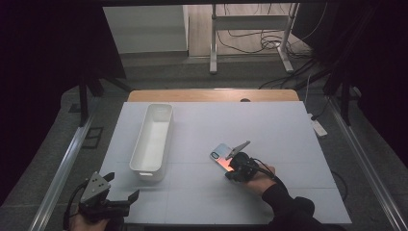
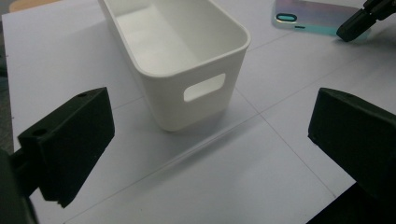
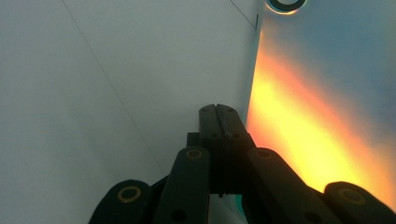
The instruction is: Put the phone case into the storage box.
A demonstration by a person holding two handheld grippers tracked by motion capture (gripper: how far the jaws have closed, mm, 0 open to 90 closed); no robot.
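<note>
A flat, iridescent phone case with a rounded camera cut-out lies on the white surface, a little right of centre in the high view. The right gripper sits at the case's lower edge, the hand reaching in from the bottom right of the frame. In the right gripper view its two black jaws are pressed flat together in the lower middle of the frame, their tip at the edge where the glowing orange-and-blue case meets the surface; whether they pinch the case's rim cannot be told.

A long white plastic bin with a handle slot in its end wall stands left of centre, well apart from the case. The left gripper rests at the lower left corner of the high view. In the left gripper view its jaws stand wide apart with nothing between them, facing the bin's near end.
</note>
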